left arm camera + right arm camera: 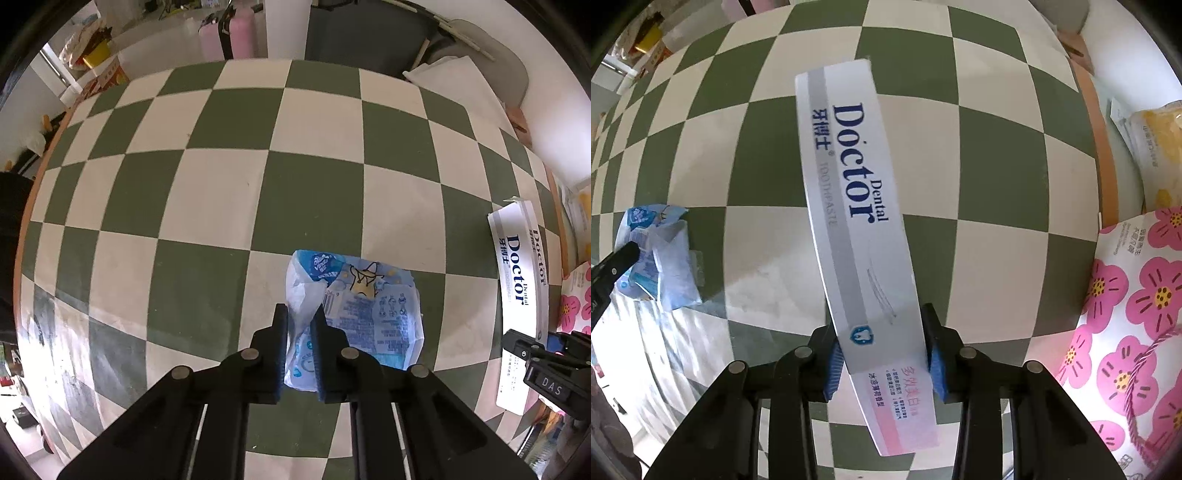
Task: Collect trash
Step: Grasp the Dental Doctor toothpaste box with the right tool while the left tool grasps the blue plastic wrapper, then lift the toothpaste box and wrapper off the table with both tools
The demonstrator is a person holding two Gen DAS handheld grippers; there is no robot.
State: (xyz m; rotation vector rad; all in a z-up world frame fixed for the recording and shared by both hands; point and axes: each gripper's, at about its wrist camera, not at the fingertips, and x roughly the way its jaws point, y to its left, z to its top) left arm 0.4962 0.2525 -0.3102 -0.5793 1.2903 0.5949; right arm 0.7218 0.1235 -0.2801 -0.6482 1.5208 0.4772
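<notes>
A crumpled blue and white plastic wrapper [369, 306] lies on the green and cream checkered tablecloth [221, 184]. My left gripper [299, 314] points down at it and is shut on its left edge, with a fold of white plastic pinched between the pads. A long white "Doctor Dental" toothpaste box [857, 206] sits across my right gripper [879, 325], whose blue pads press on both of its long sides near the pink end. The same box [517, 266] and the right gripper [546, 362] show at the right edge of the left wrist view. The wrapper [668, 258] appears at the left of the right wrist view.
A white bag with pink flowers and a purple cord [1126, 314] stands past the table's right edge, and a yellow package [1152, 140] lies behind it. Pink suitcases [236, 33] and boxes stand on the floor beyond the far side.
</notes>
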